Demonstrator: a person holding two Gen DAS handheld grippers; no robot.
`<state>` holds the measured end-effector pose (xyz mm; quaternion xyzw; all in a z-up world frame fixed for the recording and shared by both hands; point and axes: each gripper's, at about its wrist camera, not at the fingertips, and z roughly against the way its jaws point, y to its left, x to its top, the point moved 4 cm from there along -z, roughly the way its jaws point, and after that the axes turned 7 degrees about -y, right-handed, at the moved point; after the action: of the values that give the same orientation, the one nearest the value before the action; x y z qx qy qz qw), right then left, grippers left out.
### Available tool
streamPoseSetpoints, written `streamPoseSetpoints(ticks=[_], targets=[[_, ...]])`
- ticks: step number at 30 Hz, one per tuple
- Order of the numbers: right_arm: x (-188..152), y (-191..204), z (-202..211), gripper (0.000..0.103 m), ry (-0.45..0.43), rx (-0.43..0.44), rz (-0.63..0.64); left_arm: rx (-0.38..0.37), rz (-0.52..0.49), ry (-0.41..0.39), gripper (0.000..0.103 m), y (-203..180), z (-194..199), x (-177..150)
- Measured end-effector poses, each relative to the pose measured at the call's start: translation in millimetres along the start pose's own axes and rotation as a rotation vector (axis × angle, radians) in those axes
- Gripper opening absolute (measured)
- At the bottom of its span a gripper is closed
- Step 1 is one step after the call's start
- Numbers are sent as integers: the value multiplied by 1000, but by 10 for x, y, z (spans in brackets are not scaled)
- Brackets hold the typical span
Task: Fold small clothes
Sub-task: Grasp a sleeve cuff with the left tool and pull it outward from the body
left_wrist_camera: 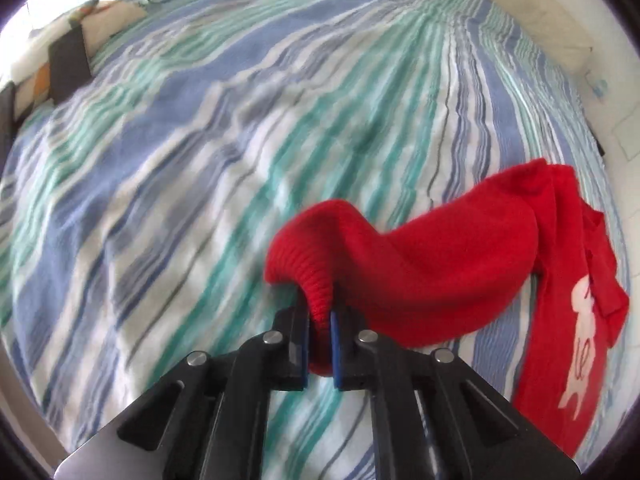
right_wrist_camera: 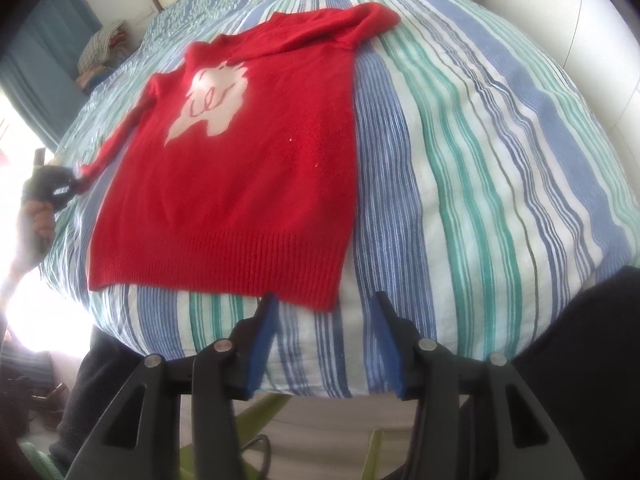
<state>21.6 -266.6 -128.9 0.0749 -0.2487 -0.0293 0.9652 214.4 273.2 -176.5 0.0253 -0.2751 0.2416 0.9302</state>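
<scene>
Black linkage and blue pads of the left gripper (left_wrist_camera: 320, 354) fill the bottom of the left wrist view, pinched tight on the ribbed cuff (left_wrist_camera: 316, 304) of a red sweater (left_wrist_camera: 448, 264). From there the sleeve runs right and up to the body, which is bunched at the right edge of that frame, where part of a white motif (left_wrist_camera: 580, 344) with red script shows.

Only the right wrist view shows the whole garment: the sweater (right_wrist_camera: 240, 168) lies flat, front up, on the striped bedspread (right_wrist_camera: 480, 168), filling the centre-left of the frame, ribbed hem nearest the camera. Its white motif (right_wrist_camera: 212, 100) sits in the upper half; the red script across it is too blurred to read. One sleeve stretches to the left edge, where the left gripper (right_wrist_camera: 74, 186) holds its cuff, a hand (right_wrist_camera: 38, 220) around the handle. The other sleeve lies folded at the top of the frame.

At the bottom of this view the right gripper (right_wrist_camera: 324, 344) is spread wide, holding nothing, its tips just short of the hem. The left pad (right_wrist_camera: 264, 344) looks close to the hem's edge, though contact cannot be told.

Pillows (left_wrist_camera: 64, 40) lie upper left in the left wrist view.
</scene>
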Motion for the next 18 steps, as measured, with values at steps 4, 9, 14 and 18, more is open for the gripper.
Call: streamPoseSetpoints(ticks=[4, 9, 14, 18], targets=[[-17, -82, 105, 47, -32, -17, -27, 236, 5, -84, 6, 547, 128, 398], [10, -116, 41, 47, -17, -11, -57, 335, -119, -8, 6, 569, -132, 374], [-5, -39, 17, 47, -17, -24, -9, 389, -182, 32, 6, 553, -350, 151], [-21, -109, 11, 47, -9, -33, -34, 373, -147, 43, 6, 642, -420, 128]])
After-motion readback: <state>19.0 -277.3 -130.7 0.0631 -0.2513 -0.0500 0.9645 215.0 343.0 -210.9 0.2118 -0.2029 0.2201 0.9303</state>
